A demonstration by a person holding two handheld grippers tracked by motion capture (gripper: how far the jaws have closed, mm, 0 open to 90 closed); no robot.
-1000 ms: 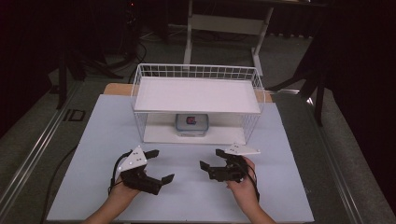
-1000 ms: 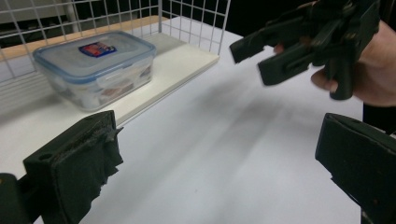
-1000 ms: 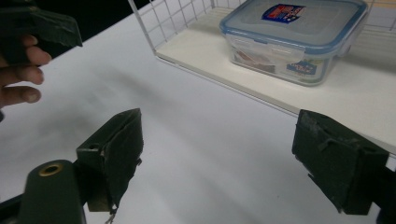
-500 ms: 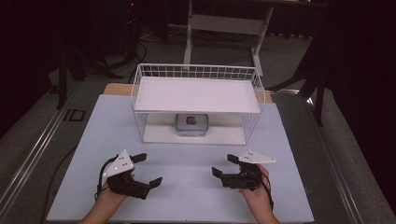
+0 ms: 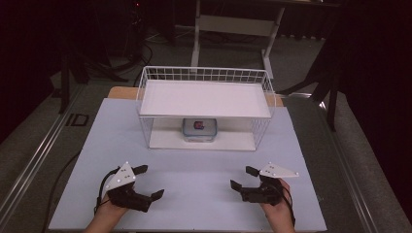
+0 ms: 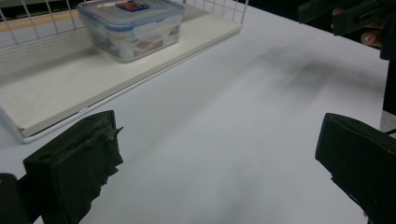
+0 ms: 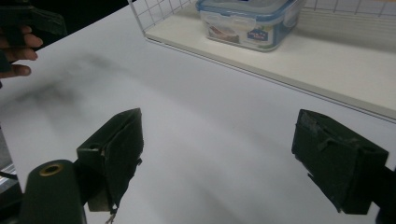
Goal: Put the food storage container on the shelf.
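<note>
A clear plastic box with a blue-rimmed lid (image 5: pixel 199 130) stands on the lower board of a white wire rack (image 5: pixel 145 92), under its white upper shelf (image 5: pixel 204 98). My left gripper (image 5: pixel 151 181) is near the table's front left, open and holding nothing. My right gripper (image 5: pixel 242 177) is at the front right, open and holding nothing too. Both point inward toward each other. In the left gripper view the box (image 6: pixel 130 25) lies far ahead, beyond the wide-apart jaws. In the right gripper view the box (image 7: pixel 250 21) also sits far ahead on the board (image 7: pixel 355 70).
The white table top (image 5: pixel 204 167) stretches bare between the grippers and the rack. Dark stands and a desk frame (image 5: pixel 233 24) rise behind the table. The other gripper and hand (image 6: pixel 350 16) show at the left gripper view's top right.
Both grippers have moved apart, the left one to the left and the right one to the right, and slightly toward the front edge. Both stayed open.
</note>
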